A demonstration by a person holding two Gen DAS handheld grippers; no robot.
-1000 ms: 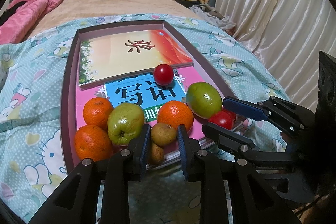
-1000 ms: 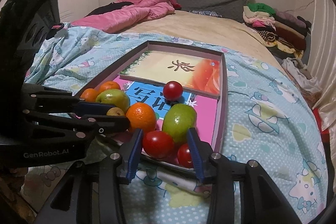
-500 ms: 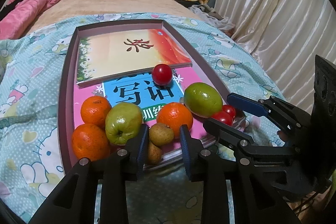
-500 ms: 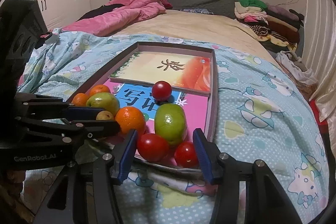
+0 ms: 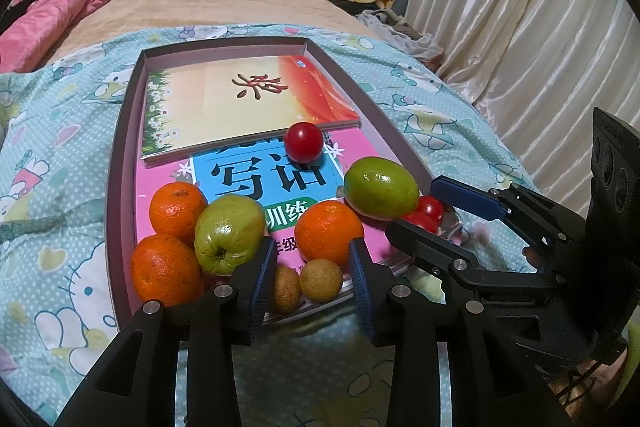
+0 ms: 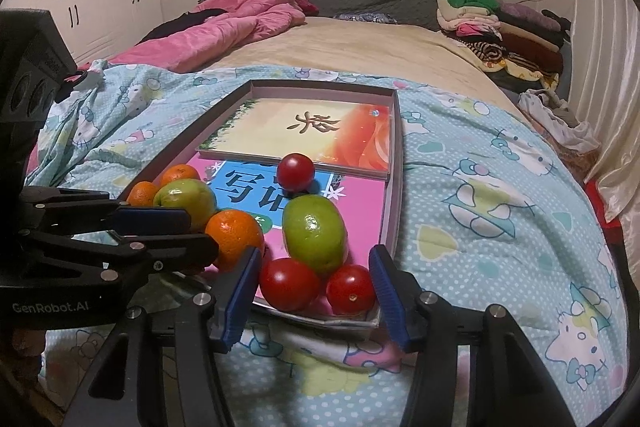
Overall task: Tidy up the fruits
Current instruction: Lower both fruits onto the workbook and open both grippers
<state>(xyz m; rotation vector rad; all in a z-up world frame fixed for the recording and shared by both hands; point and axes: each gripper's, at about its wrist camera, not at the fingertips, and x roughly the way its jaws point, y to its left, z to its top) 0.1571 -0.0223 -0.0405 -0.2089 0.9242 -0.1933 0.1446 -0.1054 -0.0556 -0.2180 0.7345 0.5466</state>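
- Left wrist view: my left claw [image 5: 312, 279] sits at the near edge of the shallow brown cardboard tray [image 5: 120, 147] on the bed. A second ago its blue pads were closed on the upper of the two small round brown fruits [image 5: 321, 280]; now the jaws are opening, and both brown fruits lie side by side between the pads, apparently free of them.
- Same view: beside them lie three round oranges [image 5: 329, 231], a green apple with its dimple facing me [image 5: 229, 234], a green oval fruit [image 5: 381, 187], and a lone red cherry tomato [image 5: 303, 142] further back on the pink and blue exercise book [image 5: 256, 183].
- I read this as a release: the brown pair looks placed together.
- Right wrist view: my right claw [image 6: 311, 297] frames the two red cherry tomatoes [image 6: 289, 283] at the tray's near right corner. A second ago the gap was narrower around the larger one; now the pads stand clear of both tomatoes and hold nothing.
- Same view: the green oval fruit rests just behind the tomatoes, and the lone tomato is well apart from them.
- Judgement: like fruits are being grouped; the lone tomato probably still needs to join its pair.
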